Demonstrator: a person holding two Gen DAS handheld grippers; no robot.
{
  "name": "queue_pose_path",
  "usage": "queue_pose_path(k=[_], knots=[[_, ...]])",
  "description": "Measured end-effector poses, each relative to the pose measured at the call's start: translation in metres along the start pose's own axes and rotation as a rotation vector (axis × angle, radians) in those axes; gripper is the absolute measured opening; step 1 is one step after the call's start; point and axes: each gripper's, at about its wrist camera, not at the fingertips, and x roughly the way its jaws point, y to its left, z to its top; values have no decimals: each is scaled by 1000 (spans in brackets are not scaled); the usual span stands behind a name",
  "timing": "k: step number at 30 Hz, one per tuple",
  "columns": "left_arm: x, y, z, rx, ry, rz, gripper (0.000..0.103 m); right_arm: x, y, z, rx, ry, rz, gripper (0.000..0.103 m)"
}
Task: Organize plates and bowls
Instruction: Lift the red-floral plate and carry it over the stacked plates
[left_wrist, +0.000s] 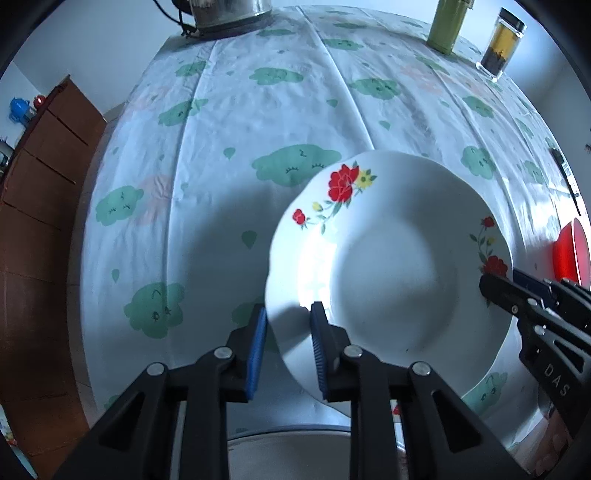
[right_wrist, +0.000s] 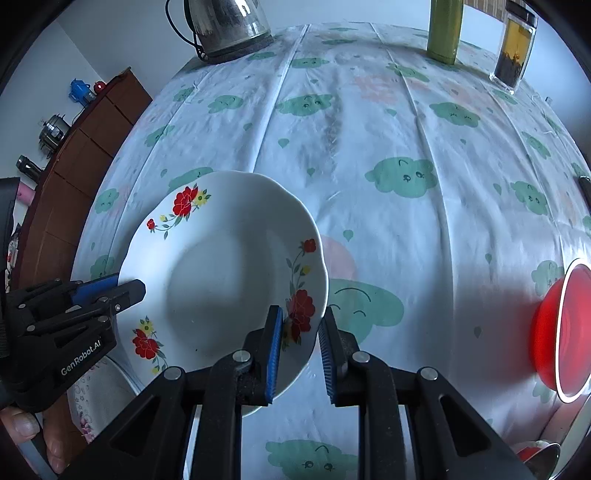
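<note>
A white deep plate with red flowers (left_wrist: 391, 273) (right_wrist: 225, 273) is held above the tablecloth between both grippers. My left gripper (left_wrist: 288, 332) straddles its left rim, jaws closed onto the rim; it shows at the left of the right wrist view (right_wrist: 125, 290). My right gripper (right_wrist: 301, 343) straddles the plate's right rim with a small gap at the outer pad; it shows at the right of the left wrist view (left_wrist: 495, 286). A red bowl (right_wrist: 554, 328) (left_wrist: 570, 253) sits at the table's right side.
A table with a green cloud-print cloth (right_wrist: 369, 155). At the far edge stand a steel kettle (right_wrist: 225, 26), a green cylinder (right_wrist: 445, 29) and a clear jar with dark contents (right_wrist: 515, 48). A brown cabinet (left_wrist: 40, 177) stands left. Another patterned dish (right_wrist: 96, 391) lies below the plate.
</note>
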Motion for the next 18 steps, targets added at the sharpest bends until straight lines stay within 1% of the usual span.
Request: queue_pose_path(k=[10, 18], knots=[[-13, 3, -5, -11, -17, -3, 21, -9, 2, -1, -4, -17, 0, 21], [-30, 10, -11, -32, -34, -4, 21, -27, 9, -5, -15, -27, 15, 21]])
